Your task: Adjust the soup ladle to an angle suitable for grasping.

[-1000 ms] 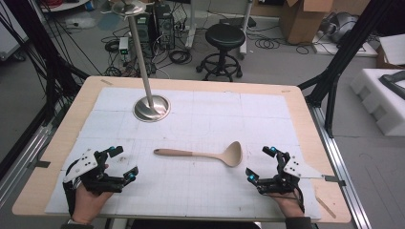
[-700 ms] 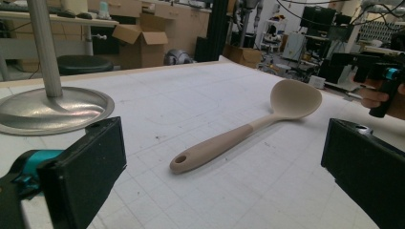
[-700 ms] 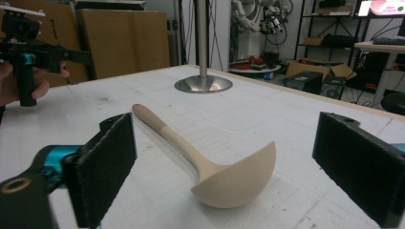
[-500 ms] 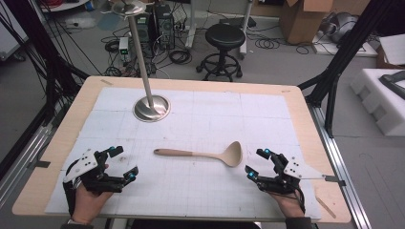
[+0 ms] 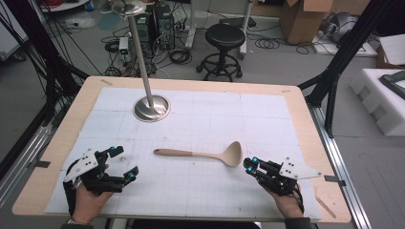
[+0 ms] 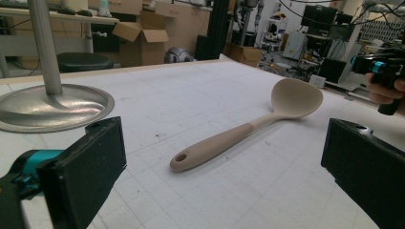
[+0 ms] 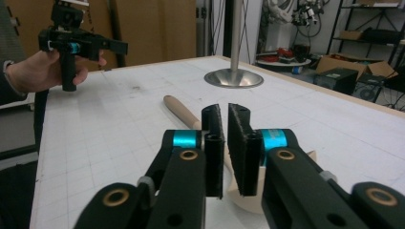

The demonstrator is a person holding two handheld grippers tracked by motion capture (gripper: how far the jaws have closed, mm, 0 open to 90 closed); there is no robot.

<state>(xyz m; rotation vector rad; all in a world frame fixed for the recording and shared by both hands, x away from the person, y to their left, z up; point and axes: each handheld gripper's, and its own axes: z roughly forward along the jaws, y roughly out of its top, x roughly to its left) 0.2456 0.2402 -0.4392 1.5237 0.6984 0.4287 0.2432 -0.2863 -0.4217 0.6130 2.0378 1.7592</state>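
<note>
My right tongs (image 5: 252,165) have just been closing and now stand all but shut, with only a thin slit between the pads (image 7: 213,143) and nothing in it. They sit just beside the bowl of the spoon (image 5: 200,153), which lies flat on the table (image 5: 305,124), and they point at it from the bowl side. My left tongs (image 5: 122,163) are wide open and empty, near the spoon's handle end but clear of it.

I'd judge this the approach, before any pick-up: neither pair touches the spoon. Next I would have to open the right tongs again before bringing them around the spoon, or else take the handle with the open left pair.

The spoon's long axis runs across the table, bowl toward my right tongs and handle tip with its hanging hole toward my left; the bowl seems to face up, though from above I can't be sure. The metal stand (image 5: 151,108) rises well beyond the handle.
</note>
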